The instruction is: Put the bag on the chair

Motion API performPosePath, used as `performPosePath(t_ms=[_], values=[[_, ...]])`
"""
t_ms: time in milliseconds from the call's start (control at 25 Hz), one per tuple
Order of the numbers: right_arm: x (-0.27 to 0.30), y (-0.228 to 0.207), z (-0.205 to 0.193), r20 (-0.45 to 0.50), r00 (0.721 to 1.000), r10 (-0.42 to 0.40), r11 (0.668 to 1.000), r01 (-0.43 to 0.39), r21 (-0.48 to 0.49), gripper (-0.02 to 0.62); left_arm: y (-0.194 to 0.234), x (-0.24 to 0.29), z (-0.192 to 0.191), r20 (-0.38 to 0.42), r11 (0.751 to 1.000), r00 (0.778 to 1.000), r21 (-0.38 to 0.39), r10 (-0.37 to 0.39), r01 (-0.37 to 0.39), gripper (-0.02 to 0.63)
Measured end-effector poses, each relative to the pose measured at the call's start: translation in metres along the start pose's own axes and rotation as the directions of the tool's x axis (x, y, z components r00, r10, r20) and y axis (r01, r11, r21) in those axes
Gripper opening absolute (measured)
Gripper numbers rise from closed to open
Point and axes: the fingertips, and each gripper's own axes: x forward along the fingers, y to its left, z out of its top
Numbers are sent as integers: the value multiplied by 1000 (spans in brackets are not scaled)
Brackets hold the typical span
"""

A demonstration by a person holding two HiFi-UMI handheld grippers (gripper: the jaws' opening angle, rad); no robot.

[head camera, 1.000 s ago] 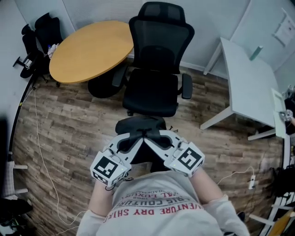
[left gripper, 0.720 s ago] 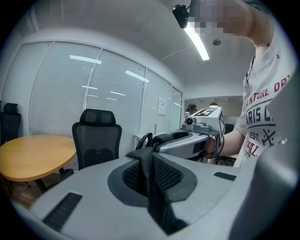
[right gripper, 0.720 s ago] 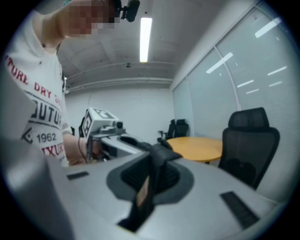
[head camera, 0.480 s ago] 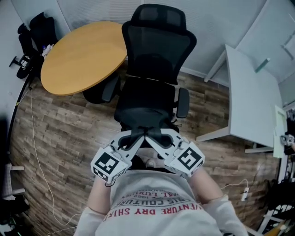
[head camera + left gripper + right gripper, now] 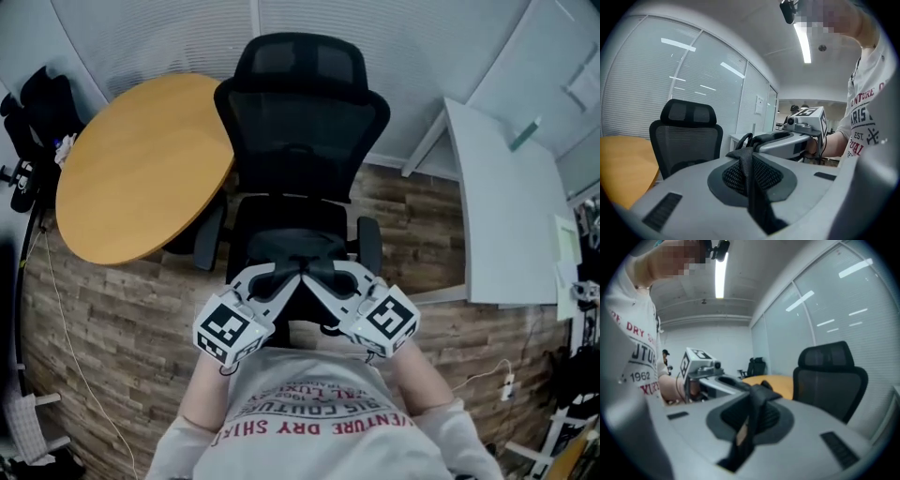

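Both grippers are close together in front of the person's chest, tips almost touching. The left gripper [image 5: 284, 282] is shut on a black woven bag strap [image 5: 749, 178]. A second black strap [image 5: 751, 420] is pinched in the shut right gripper [image 5: 316, 282]. The black bag [image 5: 295, 249] hangs from them, over the front of the black mesh office chair's [image 5: 302, 122] seat; whether it touches the seat I cannot tell. The chair's back also shows in the left gripper view [image 5: 687, 136] and the right gripper view [image 5: 830, 377].
A round wooden table [image 5: 131, 169] stands left of the chair, close to its armrest. A white desk [image 5: 502, 206] is to the right. Cables [image 5: 70, 347] lie on the wood floor at left. Another dark chair [image 5: 37, 103] sits at the far left.
The person has stepped toward the chair. Both grippers carried the bag forward, from over the floor before the chair to over its seat. Both grips stayed shut.
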Motion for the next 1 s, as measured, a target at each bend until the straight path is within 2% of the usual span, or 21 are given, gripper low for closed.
performPosePath(t_ms=[200, 520, 640, 800, 1000], values=[[37, -50, 6, -23, 999, -40, 999, 41, 23, 43, 56, 27, 6, -33, 997, 997, -15, -76, 76, 51], [83, -119, 3, -66, 989, -131, 986, 137, 96, 43, 121, 65, 7, -81, 987, 984, 13, -157, 158, 51], [101, -146, 3, -68, 985, -157, 980, 164, 114, 43, 151, 80, 7, -74, 986, 984, 4, -165, 165, 51], [127, -172, -3, -102, 981, -164, 981, 174, 91, 43, 191, 97, 5, -75, 987, 985, -29, -158, 156, 51], [150, -205, -22, -145, 975, -168, 974, 187, 126, 43, 224, 121, -12, -120, 985, 979, -64, -165, 159, 51]])
